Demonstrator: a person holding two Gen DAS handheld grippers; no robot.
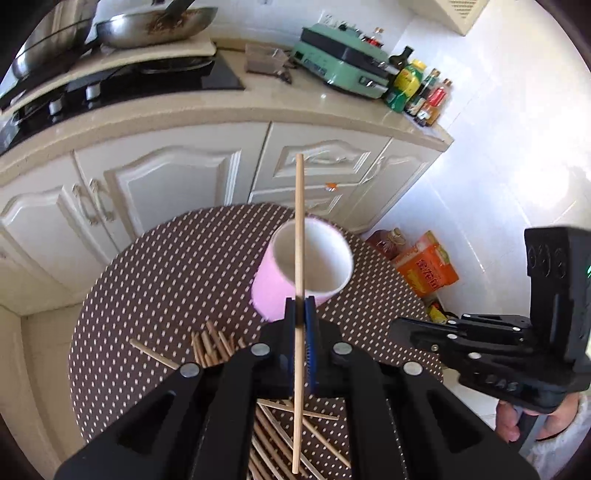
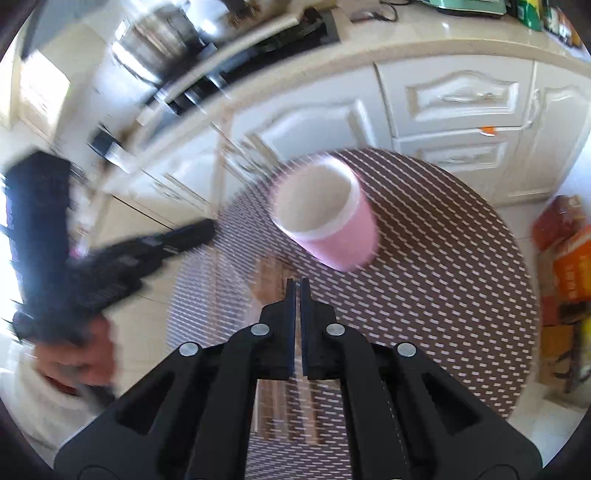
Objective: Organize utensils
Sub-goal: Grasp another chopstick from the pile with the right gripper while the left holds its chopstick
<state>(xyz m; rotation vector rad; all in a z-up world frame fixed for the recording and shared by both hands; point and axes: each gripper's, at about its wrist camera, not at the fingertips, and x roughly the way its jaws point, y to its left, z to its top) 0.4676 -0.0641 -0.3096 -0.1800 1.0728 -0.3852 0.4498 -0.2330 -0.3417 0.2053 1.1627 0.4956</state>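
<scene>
My left gripper [image 1: 300, 301] is shut on a single wooden chopstick [image 1: 299, 229], which stands up past the near rim of a pink cup [image 1: 275, 286] with a white inside. The cup rests on a round brown dotted table [image 1: 166, 277]. More chopsticks [image 1: 212, 345] lie in a loose pile on the table under the left gripper. In the blurred right wrist view my right gripper [image 2: 299, 282] is shut with nothing between its pads, short of the pink cup [image 2: 340, 240]. The right gripper [image 1: 400, 326] also shows at the right edge of the left wrist view, held by a hand [image 1: 517, 421].
White kitchen cabinets [image 1: 177, 181] and a beige counter [image 1: 221, 107] stand behind the table, with a stove [image 1: 147, 79], pans [image 1: 155, 24], a green appliance [image 1: 343, 61] and bottles [image 1: 417, 88]. Orange packets [image 1: 428, 266] sit on the floor to the right.
</scene>
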